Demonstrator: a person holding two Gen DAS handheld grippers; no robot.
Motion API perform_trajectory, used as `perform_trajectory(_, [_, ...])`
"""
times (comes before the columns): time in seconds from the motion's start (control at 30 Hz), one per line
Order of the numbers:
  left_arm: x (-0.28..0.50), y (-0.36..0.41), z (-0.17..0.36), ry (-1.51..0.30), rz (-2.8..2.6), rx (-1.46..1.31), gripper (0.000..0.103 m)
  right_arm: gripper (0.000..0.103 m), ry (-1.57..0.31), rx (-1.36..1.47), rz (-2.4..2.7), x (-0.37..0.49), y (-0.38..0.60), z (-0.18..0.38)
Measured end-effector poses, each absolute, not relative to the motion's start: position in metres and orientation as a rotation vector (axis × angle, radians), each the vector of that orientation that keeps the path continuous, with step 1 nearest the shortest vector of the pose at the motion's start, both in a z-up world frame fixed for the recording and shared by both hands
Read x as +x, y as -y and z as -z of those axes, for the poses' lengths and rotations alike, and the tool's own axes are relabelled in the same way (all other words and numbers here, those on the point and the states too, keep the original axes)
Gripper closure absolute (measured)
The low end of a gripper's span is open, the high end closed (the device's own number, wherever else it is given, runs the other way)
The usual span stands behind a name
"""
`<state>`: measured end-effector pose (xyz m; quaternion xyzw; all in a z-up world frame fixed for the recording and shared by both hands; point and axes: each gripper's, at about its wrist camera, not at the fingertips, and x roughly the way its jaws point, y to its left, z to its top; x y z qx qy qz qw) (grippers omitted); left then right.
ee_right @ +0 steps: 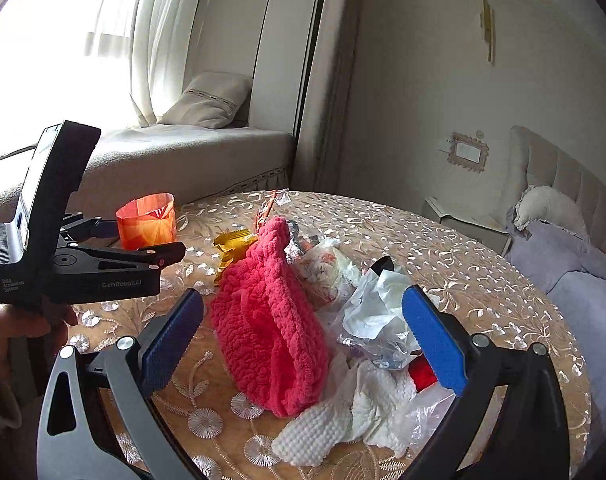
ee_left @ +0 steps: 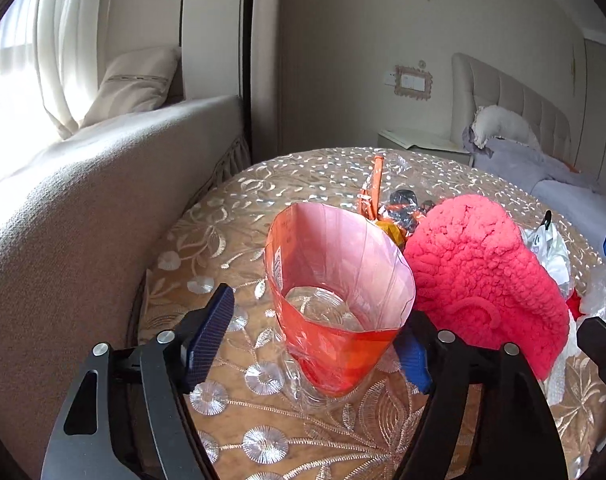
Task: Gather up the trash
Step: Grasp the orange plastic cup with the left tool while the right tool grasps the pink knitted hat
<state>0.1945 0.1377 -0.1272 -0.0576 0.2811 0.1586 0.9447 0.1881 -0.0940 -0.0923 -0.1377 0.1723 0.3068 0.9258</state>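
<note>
Left wrist view: left gripper astride cut orange bottle, upright on table; right pad touching, left pad apart, not clamped.

Right wrist view: right gripper wide apart, straddling red knit and wrappers straight ahead.

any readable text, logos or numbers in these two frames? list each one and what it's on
"GenRobot.AI": side of the left gripper body, right wrist view.
"Data Acquisition System": small print low on that gripper's rear housing; fine, read with some doubt.
Printed label on the orange cut bottle: lines on its left wall, too small to read.
Dark marks on the white wrapper: too blurred to read.
Nothing else legible.
</note>
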Motion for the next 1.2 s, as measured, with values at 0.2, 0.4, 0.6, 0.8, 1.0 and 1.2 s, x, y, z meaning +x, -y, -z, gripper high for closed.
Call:
perform_trajectory(0.2, [0.198,-0.138,0.129,-0.582,-0.295,-0.111,0.054,0.004,-0.351,-0.306,-0.638,0.187,0.088,0.093])
perform_trajectory(0.4, [0.177,-0.137,0.108,-0.522,-0.335,-0.092,0.054,0.004,-0.361,-0.333,-0.637,0.187,0.08,0.095])
perform_trajectory(0.6, [0.156,-0.127,0.087,-0.484,-0.335,-0.061,0.054,0.008,-0.404,-0.347,-0.619,0.2,0.069,0.101])
perform_trajectory(0.8, [0.149,-0.122,0.083,-0.482,-0.314,-0.071,0.054,0.042,-0.527,-0.389,-0.593,0.223,0.055,0.116])
perform_trajectory(1.0, [0.143,-0.117,0.081,-0.477,-0.302,-0.068,0.054,0.087,-0.621,-0.4,-0.571,0.238,0.05,0.127])
perform_trajectory(1.2, [0.131,-0.111,0.072,-0.452,-0.298,-0.066,0.054,0.09,-0.483,-0.34,-0.577,0.209,0.063,0.092])
